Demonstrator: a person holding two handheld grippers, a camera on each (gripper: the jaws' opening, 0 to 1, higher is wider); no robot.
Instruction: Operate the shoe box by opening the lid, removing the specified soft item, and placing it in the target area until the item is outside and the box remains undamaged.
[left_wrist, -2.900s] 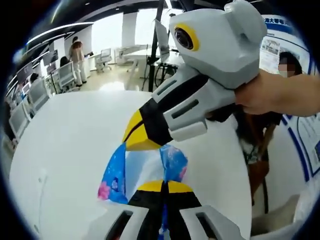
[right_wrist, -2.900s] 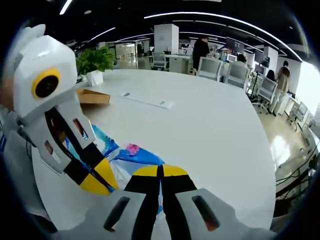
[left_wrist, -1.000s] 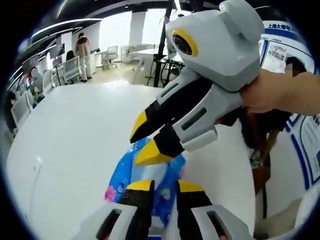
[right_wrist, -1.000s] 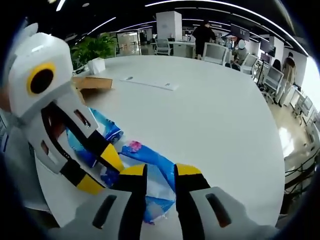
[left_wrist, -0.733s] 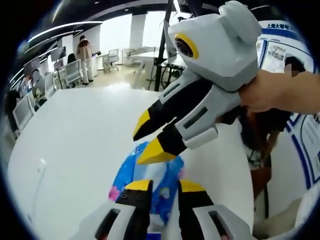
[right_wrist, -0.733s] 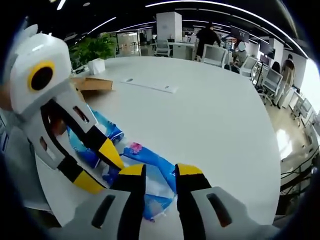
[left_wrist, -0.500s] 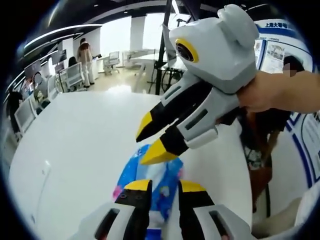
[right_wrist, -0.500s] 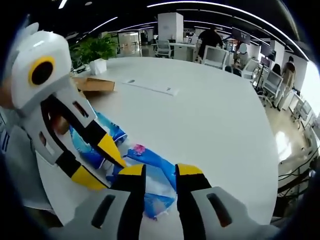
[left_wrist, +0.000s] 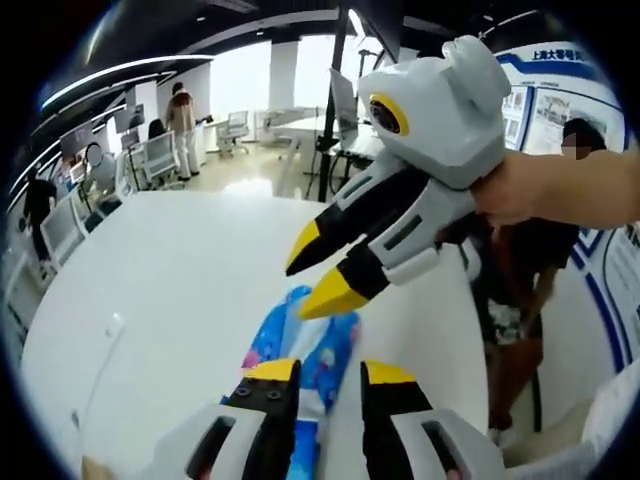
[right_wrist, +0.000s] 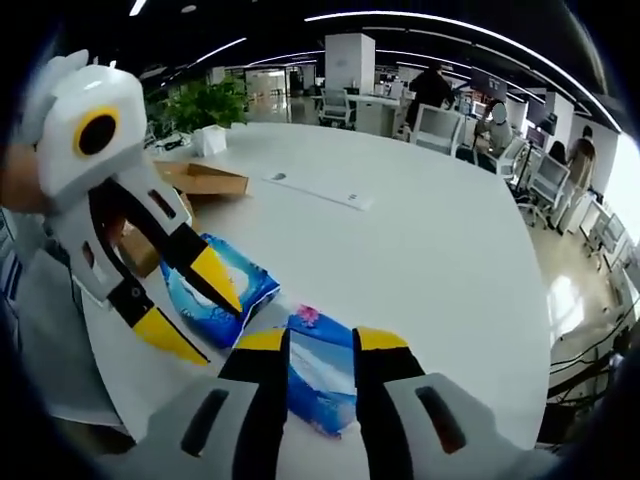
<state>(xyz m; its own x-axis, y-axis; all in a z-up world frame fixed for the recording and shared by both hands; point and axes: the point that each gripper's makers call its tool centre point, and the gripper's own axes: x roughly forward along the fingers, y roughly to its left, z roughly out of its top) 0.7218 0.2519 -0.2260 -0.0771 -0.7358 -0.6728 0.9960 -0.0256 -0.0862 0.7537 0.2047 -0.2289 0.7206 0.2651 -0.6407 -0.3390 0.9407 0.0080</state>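
Soft item: blue printed packet (right_wrist: 318, 383), flat on the white desk (right_wrist: 440, 250), just ahead of the right claw's tips; seen in the left gripper view (left_wrist: 300, 345) as a long blue-and-white strip running between both claws.
Second packet: similar blue pack (right_wrist: 222, 288) beside it, under the left claw's tips.
Handling, by judgement: light, limp, glossy wrapper, likely slippery; pinch best at a short end or sealed edge, not the puffy middle.
Left claw (right_wrist: 193, 308): jaws apart, gripping nothing, tips hanging over the second packet; own jaws (left_wrist: 332, 372) parted with the strip between them.
Right claw (right_wrist: 320, 340): jaws apart, gripping nothing; from the left gripper view (left_wrist: 322, 275) tips spread above the far end of the strip, a hand (left_wrist: 560, 190) holding it.
Shoe box: brown cardboard box (right_wrist: 205, 179) with flap up, at the far desk edge, well apart from the packets.
Right gripper view extras: box, potted plant (right_wrist: 205, 103), flat white strip (right_wrist: 320, 190) on the desk.
Left gripper view extras: standing person (left_wrist: 520, 270) at the desk's edge, posters behind.
Progress, by judgement: item outside the box, seemingly laid down.
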